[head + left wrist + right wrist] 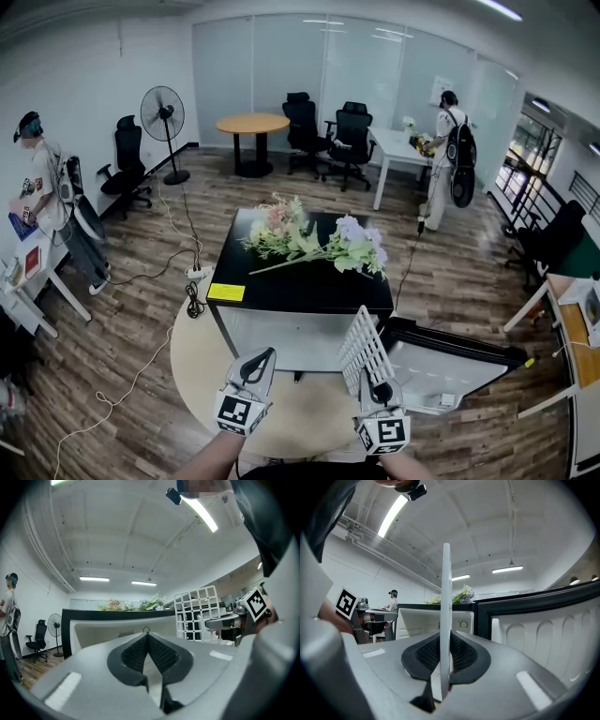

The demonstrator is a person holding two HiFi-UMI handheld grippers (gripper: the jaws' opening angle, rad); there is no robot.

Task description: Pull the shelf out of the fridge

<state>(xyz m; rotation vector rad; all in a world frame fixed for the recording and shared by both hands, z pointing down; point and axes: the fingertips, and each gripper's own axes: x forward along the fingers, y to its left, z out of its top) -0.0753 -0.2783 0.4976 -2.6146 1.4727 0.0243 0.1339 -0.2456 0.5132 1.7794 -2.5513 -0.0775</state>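
White wire-grid shelf [364,349] out of black mini fridge [300,286], pinched upright at 1 edge by right gripper [379,394]. Left gripper [255,364] closed, empty. Risk: thin edge grip lets the shelf pivot or slip.

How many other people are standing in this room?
2. One person stands at the far left; the other person stands by the white table at the back right. More may be hidden.
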